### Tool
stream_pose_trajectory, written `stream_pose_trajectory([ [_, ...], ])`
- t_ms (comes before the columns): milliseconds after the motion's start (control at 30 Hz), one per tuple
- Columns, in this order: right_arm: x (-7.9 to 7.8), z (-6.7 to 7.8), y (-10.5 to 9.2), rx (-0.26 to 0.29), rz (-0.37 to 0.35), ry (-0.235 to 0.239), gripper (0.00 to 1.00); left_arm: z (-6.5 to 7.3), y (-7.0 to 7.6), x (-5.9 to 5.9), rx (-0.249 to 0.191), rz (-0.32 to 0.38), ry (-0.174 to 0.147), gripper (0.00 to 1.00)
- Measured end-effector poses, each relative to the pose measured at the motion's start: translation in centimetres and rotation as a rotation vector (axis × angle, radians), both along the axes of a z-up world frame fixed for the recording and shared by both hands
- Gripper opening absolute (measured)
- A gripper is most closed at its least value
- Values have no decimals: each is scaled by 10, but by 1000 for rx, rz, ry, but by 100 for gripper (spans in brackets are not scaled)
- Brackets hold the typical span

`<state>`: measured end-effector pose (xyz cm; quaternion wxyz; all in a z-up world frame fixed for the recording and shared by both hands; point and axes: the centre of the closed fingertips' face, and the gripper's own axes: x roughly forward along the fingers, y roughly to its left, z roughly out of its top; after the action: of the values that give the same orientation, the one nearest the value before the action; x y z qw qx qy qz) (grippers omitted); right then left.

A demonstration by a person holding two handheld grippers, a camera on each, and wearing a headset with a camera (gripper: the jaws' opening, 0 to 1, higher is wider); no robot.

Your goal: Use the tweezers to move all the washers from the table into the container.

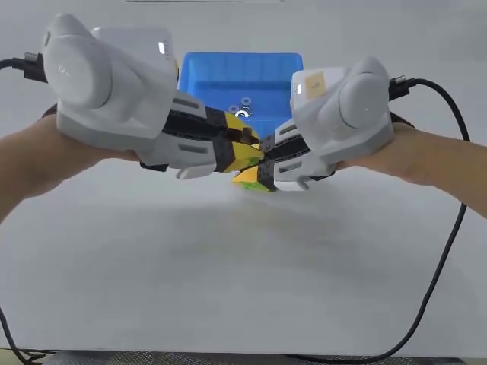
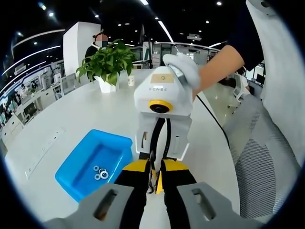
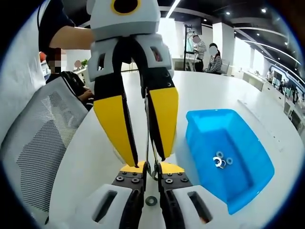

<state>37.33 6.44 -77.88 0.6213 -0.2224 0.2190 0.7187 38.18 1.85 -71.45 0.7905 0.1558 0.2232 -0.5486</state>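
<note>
My two grippers meet tip to tip over the white table in front of the blue container [image 1: 199,73]. The left gripper [image 1: 247,148] and the right gripper [image 1: 256,173] are both shut on thin metal tweezers [image 3: 148,143], which run between the yellow jaws. In the left gripper view the tweezers [image 2: 152,172] sit between my own jaws, with the right gripper [image 2: 153,160] facing me. One washer [image 3: 151,201] lies on the table just under the right gripper [image 3: 150,170]. Several washers [image 3: 220,161] rest inside the container [image 3: 248,138].
Black cables [image 1: 449,228] trail from both grippers across the table's right side and front edge. A potted plant [image 2: 107,64] stands far off on the table. A mesh chair [image 3: 38,143] is beside the table. People stand in the background.
</note>
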Motion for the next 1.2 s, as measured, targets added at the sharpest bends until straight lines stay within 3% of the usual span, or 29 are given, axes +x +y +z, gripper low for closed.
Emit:
stream_pose_trajectory([
  [333, -1, 7, -3, -2, 4, -16, 10, 2, 8, -2, 13, 20, 4, 19],
  [500, 0, 12, -9, -7, -1, -24, 10, 5, 24, -10, 2, 63, 20, 24],
  [700, 4, 26, -11, 6, -23, -33, 10, -3, 50, -21, 18, 140, 50, 33],
  [767, 5, 33, -11, 10, -25, -42, 10, -1, 58, -23, 7, 171, 37, 35],
  [933, 6, 47, -12, 13, -12, -72, 10, 9, 78, -19, -68, 303, 34, 47],
  [1033, 8, 52, -13, 4, -6, -82, 10, 12, 84, -19, -105, 347, 52, 48],
  [1200, 9, 63, -13, -1, 4, -86, 10, 18, 90, -19, -124, 385, 45, 56],
])
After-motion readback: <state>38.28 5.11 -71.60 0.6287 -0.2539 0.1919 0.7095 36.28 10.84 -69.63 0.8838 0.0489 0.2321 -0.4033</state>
